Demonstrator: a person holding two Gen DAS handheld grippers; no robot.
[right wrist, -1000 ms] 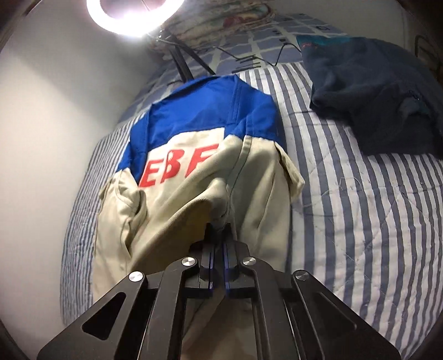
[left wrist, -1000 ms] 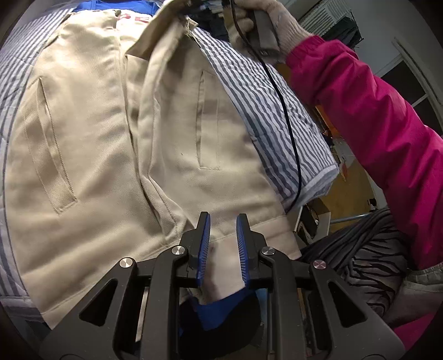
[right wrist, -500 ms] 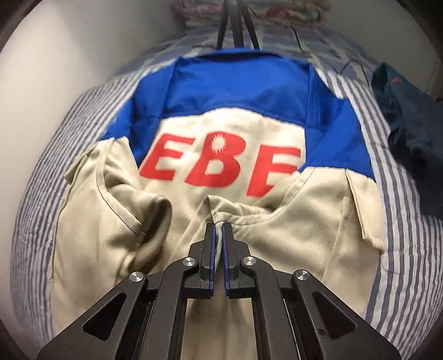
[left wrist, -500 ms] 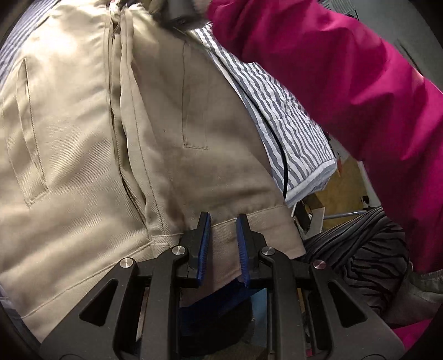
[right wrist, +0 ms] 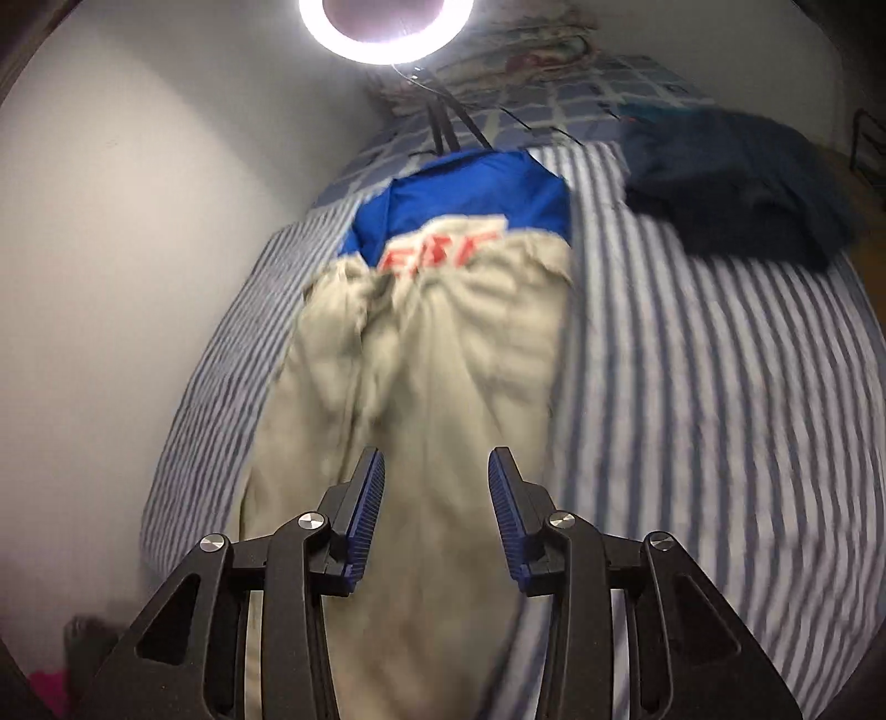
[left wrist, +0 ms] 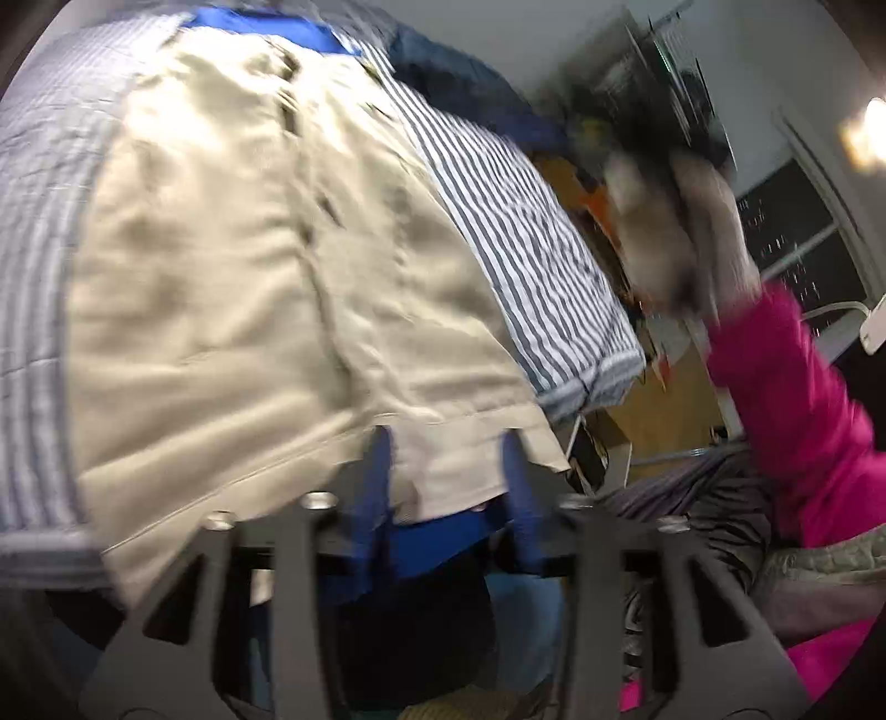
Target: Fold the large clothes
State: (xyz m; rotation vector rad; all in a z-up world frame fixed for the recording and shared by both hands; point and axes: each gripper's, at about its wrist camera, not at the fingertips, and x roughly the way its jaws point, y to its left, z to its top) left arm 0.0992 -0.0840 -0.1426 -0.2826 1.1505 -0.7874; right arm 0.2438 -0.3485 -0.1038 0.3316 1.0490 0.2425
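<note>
Left wrist view, blurred: left hand-held gripper [left wrist: 446, 471] has its jaws partly apart and opening; the beige hem of the coverall [left wrist: 266, 266] lies between the two blue fingers [left wrist: 382, 487], with a blue layer of the same garment showing just below the hem. Whether either pad presses the cloth cannot be told through the blur; a gap shows on the right-hand side. The coverall lies spread on the striped bed sheet [left wrist: 520, 243], its near hem at the bed's edge. To the right of the bed, a person's gloved hand [left wrist: 681, 221] on a pink sleeve [left wrist: 797, 399] grips a dark object, too smeared to identify. Right wrist view: right hand-held gripper [right wrist: 436, 498] has its jaws partly apart and opening, nothing between the ribbed blue fingers [right wrist: 368, 504]; it hangs above the beige lower part of the coverall [right wrist: 437, 354], clear of the cloth. The garment runs lengthwise away from the camera, blue top panel with red lettering at the far end, rumpled folds just below the lettering. It lies on the left half of the striped sheet [right wrist: 720, 399], near the wall [right wrist: 138, 221]. A dark navy garment [right wrist: 736, 183] sits bunched at the far right of the bed, well apart from the coverall. A ring light [right wrist: 387, 33] glows at the top of frame.
</note>
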